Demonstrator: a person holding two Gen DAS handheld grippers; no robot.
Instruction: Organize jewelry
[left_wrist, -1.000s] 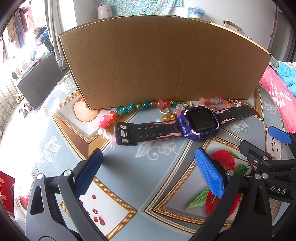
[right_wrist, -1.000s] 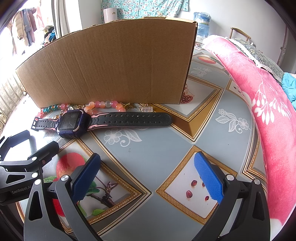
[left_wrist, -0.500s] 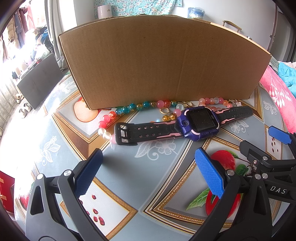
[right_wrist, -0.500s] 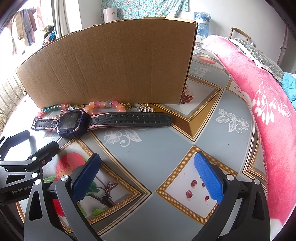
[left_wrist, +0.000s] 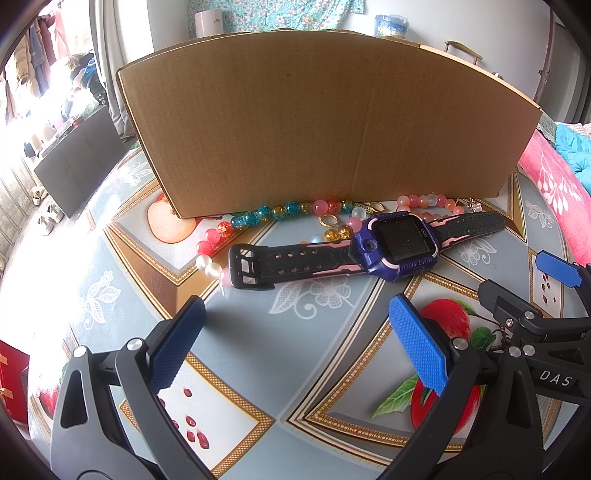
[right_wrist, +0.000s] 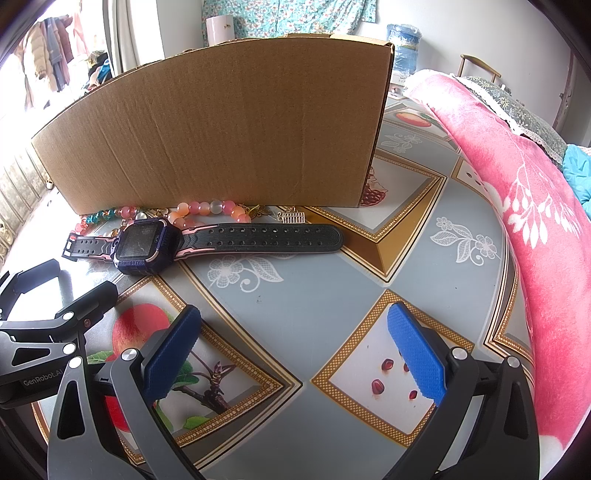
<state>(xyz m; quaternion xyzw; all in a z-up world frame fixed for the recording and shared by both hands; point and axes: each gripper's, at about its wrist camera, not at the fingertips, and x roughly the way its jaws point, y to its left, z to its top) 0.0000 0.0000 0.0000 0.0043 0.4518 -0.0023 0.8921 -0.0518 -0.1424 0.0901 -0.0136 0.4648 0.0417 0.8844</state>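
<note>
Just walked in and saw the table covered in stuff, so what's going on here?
A person holds two grippers over the table. The left gripper and right gripper are both open and hold nothing. A purple smartwatch, a multicoloured bead string and a pink bead bracelet lie untouched before a cardboard box.

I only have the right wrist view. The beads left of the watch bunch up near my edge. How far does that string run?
Observer: In the left wrist view the bead string runs along the foot of the cardboard box, then curves forward to the buckle end of the watch.
Operator: Anything loose between beads and watch?
Observer: A small gold ring lies just behind the strap.
Operator: Is the left gripper holding anything?
Observer: No. The left gripper has its jaws wide open and empty, short of the watch.
</note>
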